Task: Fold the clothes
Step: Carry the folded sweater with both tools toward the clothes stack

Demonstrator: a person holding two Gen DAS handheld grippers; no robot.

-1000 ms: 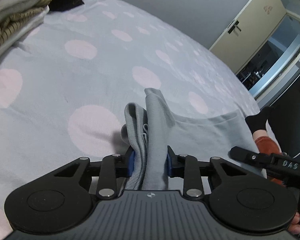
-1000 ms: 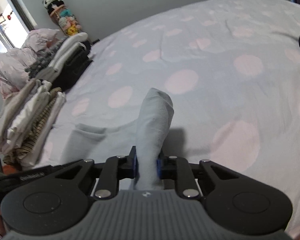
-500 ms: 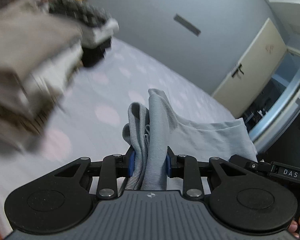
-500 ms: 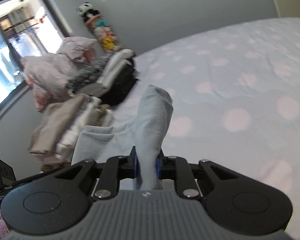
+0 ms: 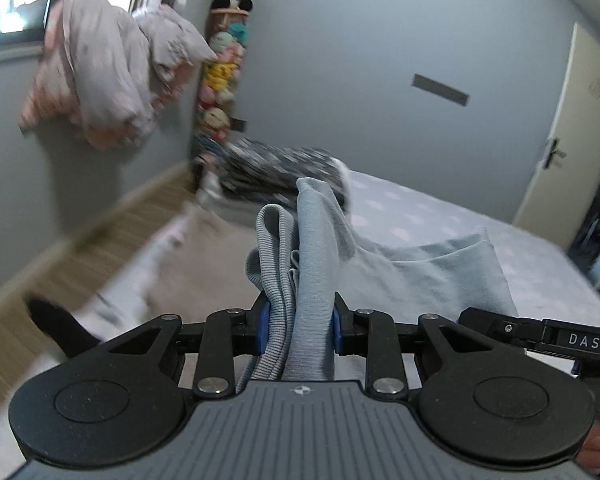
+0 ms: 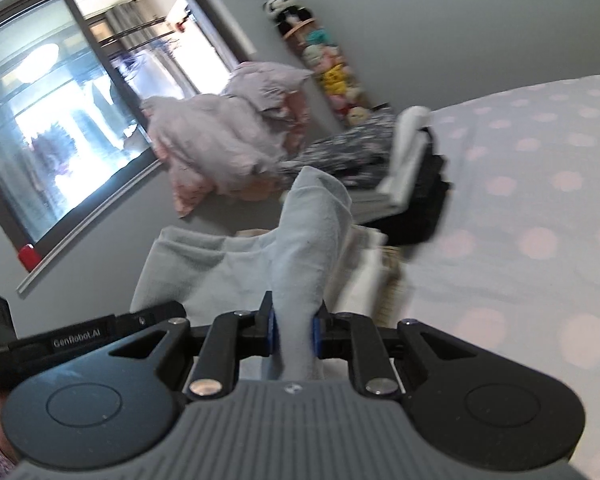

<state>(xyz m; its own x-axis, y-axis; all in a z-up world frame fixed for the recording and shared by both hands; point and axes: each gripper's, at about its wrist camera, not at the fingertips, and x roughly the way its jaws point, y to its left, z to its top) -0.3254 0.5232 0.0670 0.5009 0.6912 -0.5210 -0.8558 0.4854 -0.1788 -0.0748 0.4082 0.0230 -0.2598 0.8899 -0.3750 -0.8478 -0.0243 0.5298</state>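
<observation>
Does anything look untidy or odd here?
Only the crumpled pink-grey bedding heaped near the window, unlike the folded stacks on the bed. The light grey garment is gripped normally.

Left hand-held gripper (image 5: pixel 299 332) clamped on bunched grey garment (image 5: pixel 316 248).

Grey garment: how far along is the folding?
Done: folded stacks sit at the bed's edge. In hand: left tool and right tool each clamp a bunched part of the grey garment, held off the bed. Left: lay it down, finish folding, stack.
</observation>
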